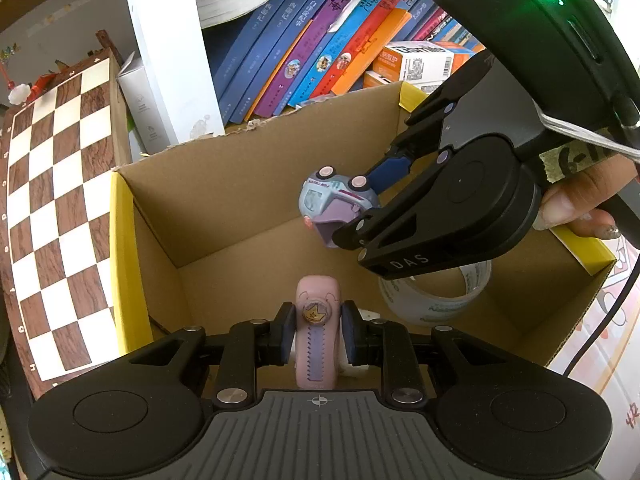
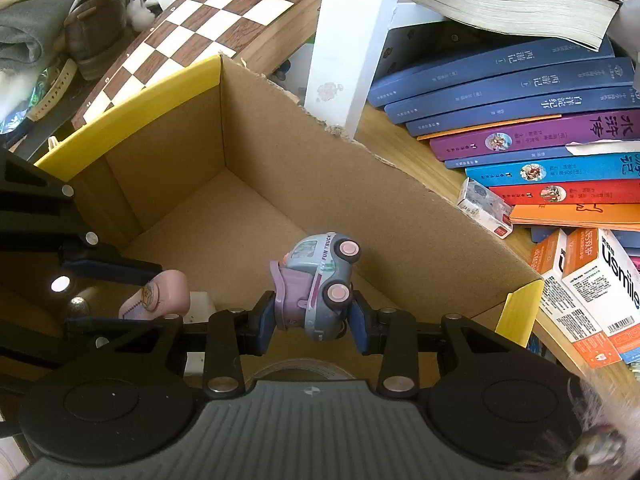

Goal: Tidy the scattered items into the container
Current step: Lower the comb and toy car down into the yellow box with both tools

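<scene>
Box [image 1: 248, 200] sits open on the desk beside leaning books [image 1: 304, 44] and a chessboard [image 1: 56, 200]; tape roll [image 1: 436, 300] already lies on its floor, so 1 item reads as stowed.

Left gripper [image 1: 318, 334] is clamped on a pink case [image 1: 318, 320], pads tight on its 2 narrow sides; case stands on end, low inside the box near the front wall; whether it touches the floor I cannot tell.

Right gripper [image 2: 312, 314] pinches a toy car [image 2: 316, 284] across nose and tail, wheels turned sideways; car hangs above the box floor, clear of the walls; a hand [image 1: 580, 208] shows behind the tool.

Both tools angle steeply down into the box, probably so each item drops inside the walls, not over the rim.

Judgement: both items are at the drop point; release comes next; car may roll on landing, case may topple; neither should leave the box.
</scene>
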Tool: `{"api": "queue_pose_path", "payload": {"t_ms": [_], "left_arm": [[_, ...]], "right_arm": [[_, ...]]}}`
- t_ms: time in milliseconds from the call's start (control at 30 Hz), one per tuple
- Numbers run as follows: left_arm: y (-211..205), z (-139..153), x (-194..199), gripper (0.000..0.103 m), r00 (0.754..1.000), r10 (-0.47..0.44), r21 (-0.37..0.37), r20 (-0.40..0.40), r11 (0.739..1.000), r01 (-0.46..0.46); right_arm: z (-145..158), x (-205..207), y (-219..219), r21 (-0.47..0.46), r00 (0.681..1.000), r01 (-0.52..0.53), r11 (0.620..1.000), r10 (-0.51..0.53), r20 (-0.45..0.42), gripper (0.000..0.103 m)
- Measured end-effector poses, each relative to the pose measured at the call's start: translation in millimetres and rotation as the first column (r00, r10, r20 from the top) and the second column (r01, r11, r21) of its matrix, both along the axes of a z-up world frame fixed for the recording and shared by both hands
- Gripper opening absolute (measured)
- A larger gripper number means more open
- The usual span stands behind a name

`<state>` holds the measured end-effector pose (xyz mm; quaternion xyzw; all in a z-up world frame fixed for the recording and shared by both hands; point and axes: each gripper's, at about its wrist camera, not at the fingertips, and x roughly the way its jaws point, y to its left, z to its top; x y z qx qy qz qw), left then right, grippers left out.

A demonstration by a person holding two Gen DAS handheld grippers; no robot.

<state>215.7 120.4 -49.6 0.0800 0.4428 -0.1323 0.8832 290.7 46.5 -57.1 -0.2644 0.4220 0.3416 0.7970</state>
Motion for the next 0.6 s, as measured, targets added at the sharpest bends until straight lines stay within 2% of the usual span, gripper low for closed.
{"api": "queue_pose_path", "payload": {"t_ms": [300, 400, 600], "left_arm": [[0.4, 1.5, -1.3, 0.026, 1.0, -0.004, -0.012, 0.013, 1.0, 0.004], [-0.1, 1.9, -2.2, 0.034, 1.0, -0.013, -0.009, 0.016, 1.0, 0.013], [-0.3, 6.8, -7.3, 0.034, 0.999, -0.018, -0.011, 0.034, 1.0, 0.018]], "right_arm": [[-0.3, 0.4, -0.4, -0.001, 1.0, -0.002, 1.0, 0.002, -0.003, 0.036], [-0.1, 0.5, -0.3, -0.002, 1.0, -0.001, 1.0, 0.001, -0.001, 0.036], [0.1, 2.2, -0.1, -0.002, 1.0, 0.008, 1.0, -0.008, -0.003, 0.036]]}}
